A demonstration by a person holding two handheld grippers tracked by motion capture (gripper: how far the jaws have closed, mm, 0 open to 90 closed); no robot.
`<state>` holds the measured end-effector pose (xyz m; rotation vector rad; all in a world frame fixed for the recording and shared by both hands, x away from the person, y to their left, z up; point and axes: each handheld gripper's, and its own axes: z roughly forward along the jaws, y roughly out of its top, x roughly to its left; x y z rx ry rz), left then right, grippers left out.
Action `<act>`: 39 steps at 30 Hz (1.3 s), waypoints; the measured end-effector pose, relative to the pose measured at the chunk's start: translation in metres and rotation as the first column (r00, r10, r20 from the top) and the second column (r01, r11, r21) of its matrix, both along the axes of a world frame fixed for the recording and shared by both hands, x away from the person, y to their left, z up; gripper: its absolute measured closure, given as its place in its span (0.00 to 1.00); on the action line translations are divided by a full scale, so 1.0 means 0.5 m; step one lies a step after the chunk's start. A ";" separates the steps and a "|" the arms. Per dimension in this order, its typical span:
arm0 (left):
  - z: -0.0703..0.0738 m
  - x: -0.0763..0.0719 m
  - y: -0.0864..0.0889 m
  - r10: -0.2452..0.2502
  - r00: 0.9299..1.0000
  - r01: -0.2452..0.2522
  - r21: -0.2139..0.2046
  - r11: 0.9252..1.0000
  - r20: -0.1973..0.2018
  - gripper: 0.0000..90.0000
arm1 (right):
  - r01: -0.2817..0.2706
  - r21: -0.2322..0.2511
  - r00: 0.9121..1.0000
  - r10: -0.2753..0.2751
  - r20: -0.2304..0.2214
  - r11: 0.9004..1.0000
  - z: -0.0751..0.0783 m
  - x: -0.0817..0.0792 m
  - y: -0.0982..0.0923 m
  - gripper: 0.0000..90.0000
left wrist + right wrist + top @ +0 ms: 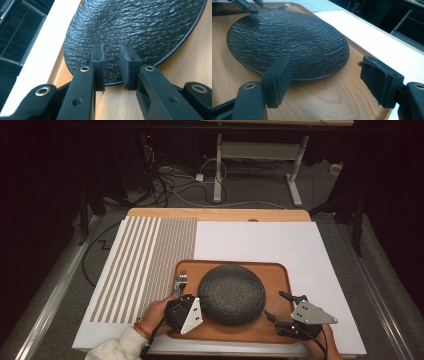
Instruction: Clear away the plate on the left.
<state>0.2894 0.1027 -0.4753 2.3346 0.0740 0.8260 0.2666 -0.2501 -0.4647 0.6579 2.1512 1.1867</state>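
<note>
A striped placemat [150, 265] lies on the white table [280, 242] just left of the wooden tray [235, 332], and beyond the table cables [170, 182] sprawl over the floor.

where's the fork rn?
High view: the fork lies at the tray's left edge, just left of the dark plate, beyond the left tool.

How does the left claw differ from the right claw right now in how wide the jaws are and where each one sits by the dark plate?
The left claw has its jaws close together, with a narrow gap and nothing between them; the right claw stands wide open. The left claw sits at the left edge of the dark plate, next to the fork; the right claw sits off the plate's right edge, over the wooden tray. Both are black, hand-held, and empty.
</note>
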 end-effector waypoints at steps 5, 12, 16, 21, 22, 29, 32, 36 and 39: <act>-0.005 0.005 -0.003 -0.002 0.999 0.002 0.005 1.000 -0.050 0.81 | -0.001 -0.001 1.000 0.001 -0.001 1.000 -0.001 0.000 0.001 0.29; -0.004 0.011 -0.004 0.007 0.997 -0.008 -0.008 1.000 -0.080 0.80 | -0.002 -0.002 1.000 0.002 -0.003 1.000 -0.002 0.000 0.000 0.29; 0.000 0.013 -0.001 0.018 0.997 -0.020 -0.019 1.000 -0.081 0.76 | -0.001 -0.004 1.000 0.001 -0.002 1.000 -0.002 -0.002 0.000 0.29; 0.012 0.017 0.007 0.033 0.997 -0.037 -0.050 0.998 -0.072 0.68 | 0.000 -0.001 1.000 0.000 0.004 1.000 -0.001 -0.003 0.000 0.30; 0.015 0.017 0.009 0.035 0.997 -0.039 -0.057 0.998 -0.068 0.67 | -0.003 0.001 1.000 0.003 0.008 1.000 -0.001 -0.003 0.001 0.30; 0.030 0.021 0.021 0.065 0.997 -0.068 -0.094 0.993 -0.037 0.56 | -0.009 -0.005 1.000 0.009 0.010 1.000 -0.003 -0.007 0.005 0.30; 0.033 0.020 0.024 0.089 0.996 -0.089 -0.117 0.989 -0.012 0.45 | -0.007 -0.001 1.000 0.007 0.012 1.000 -0.003 -0.009 0.004 0.30; 0.037 0.019 0.029 0.087 0.996 -0.087 -0.138 0.987 -0.006 0.37 | -0.006 -0.002 1.000 0.006 0.018 1.000 -0.002 -0.010 0.004 0.30; 0.041 0.018 0.034 0.086 0.996 -0.085 -0.156 0.984 0.001 0.33 | -0.003 -0.002 1.000 0.003 0.018 1.000 -0.002 -0.011 0.003 0.30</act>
